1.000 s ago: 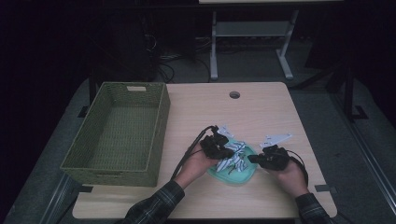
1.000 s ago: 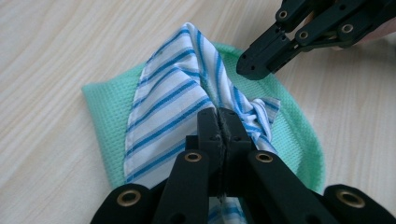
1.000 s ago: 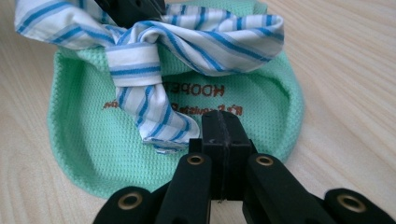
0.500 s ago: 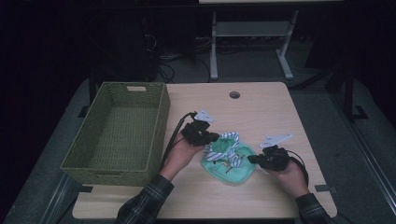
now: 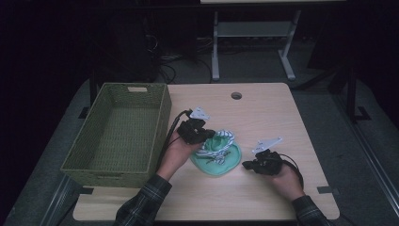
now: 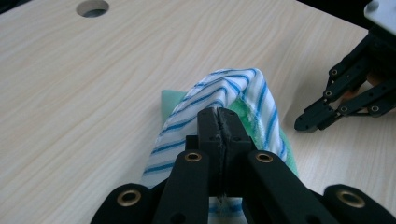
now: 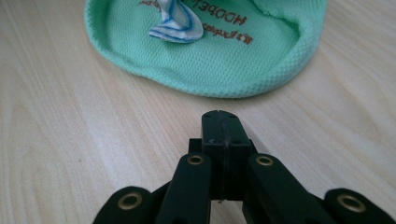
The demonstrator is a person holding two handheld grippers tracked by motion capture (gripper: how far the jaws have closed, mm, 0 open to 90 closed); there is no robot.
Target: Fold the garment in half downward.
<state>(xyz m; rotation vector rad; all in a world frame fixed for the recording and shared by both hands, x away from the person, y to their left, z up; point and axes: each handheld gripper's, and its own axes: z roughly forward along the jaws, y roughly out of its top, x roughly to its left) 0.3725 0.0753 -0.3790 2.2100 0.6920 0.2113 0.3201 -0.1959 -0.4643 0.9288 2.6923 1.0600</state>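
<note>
Striped cloth [image 6: 243, 91] is clenched in the left gripper [image 5: 200, 134], lifted over the green mesh garment [image 5: 221, 160] near the table's [image 5: 263, 108] front edge. It should be carried left over the basket's [image 5: 117, 127] rim before release. The right gripper [image 5: 251, 165] rests clenched, empty.

Left tool [image 6: 219, 128] pinches the striped cloth [image 6: 243, 93] — lifted off the table [image 6: 70, 93]; right tool [image 6: 322, 116] beside.

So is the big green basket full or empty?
Empty. The high view looks straight into the basket and shows just its bare woven bottom.
</note>
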